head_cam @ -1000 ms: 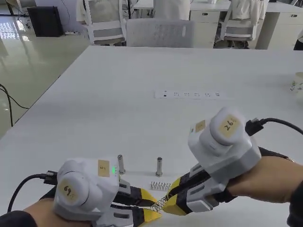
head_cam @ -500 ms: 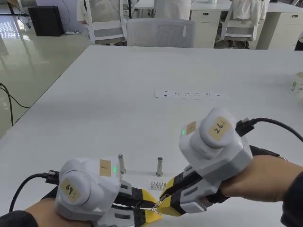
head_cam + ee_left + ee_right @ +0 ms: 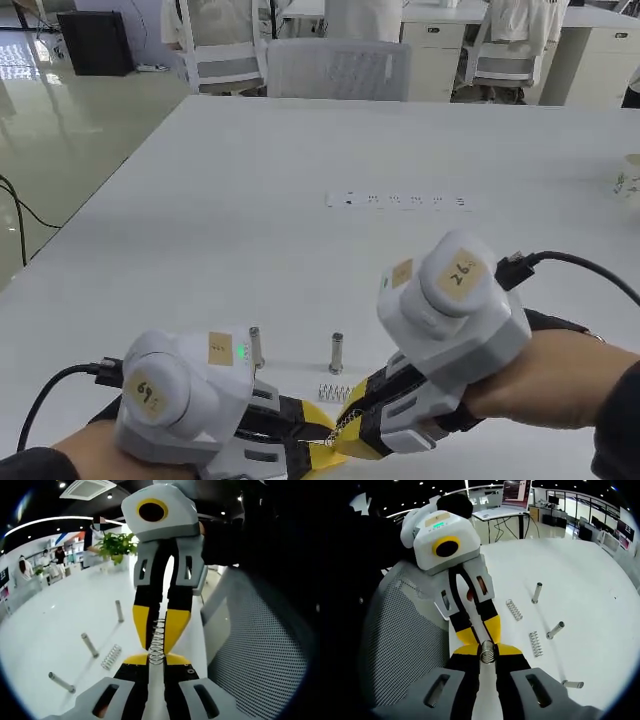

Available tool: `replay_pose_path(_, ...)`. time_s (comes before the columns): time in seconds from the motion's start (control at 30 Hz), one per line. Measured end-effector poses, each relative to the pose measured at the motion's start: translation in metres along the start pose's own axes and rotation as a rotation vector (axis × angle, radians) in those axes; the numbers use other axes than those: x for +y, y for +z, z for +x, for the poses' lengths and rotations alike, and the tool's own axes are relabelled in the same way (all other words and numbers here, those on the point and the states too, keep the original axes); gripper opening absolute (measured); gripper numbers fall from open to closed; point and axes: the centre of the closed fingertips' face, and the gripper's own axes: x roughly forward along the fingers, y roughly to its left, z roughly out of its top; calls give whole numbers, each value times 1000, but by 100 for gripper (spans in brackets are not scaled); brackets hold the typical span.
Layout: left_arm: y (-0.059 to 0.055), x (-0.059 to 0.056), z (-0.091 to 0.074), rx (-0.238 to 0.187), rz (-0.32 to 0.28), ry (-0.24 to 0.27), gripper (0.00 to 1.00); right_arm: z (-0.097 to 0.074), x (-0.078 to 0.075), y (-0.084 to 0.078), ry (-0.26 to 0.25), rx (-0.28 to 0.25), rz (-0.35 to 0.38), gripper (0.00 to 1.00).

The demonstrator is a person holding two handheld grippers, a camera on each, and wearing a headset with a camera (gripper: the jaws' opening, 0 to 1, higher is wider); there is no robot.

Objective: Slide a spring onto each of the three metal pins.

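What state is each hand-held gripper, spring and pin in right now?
Left hand-held gripper: shut on held spring.
Right hand-held gripper: shut on held spring.
Held spring: clamped by both, on no pin.
Loose springs: lying on table.
Pins: bare.

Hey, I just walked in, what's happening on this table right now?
A person is working with two handheld grippers over a white table. The left gripper and right gripper meet tip to tip, both shut on one spring held between them. Two more springs lie loose on the table beside the three metal pins, and none of the pins carries a spring yet.
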Motion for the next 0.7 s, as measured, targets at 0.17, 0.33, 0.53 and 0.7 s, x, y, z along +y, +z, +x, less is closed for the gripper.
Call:
replay_pose_path(0.17,3,5,-2,-27,-20,15,3,-5,-5,1,-12,5,9,9)
replay_pose_path(0.33,-5,8,-7,-17,-44,26,4,-13,-12,-4,-36,20,14,9)
replay_pose_path(0.53,-8,17,-20,-23,-78,54,10,-24,-20,-11,-62,31,30,9)
replay_pose_path(0.7,-11,23,-30,-32,-100,79,12,-29,-26,-18,-79,42,45,9)
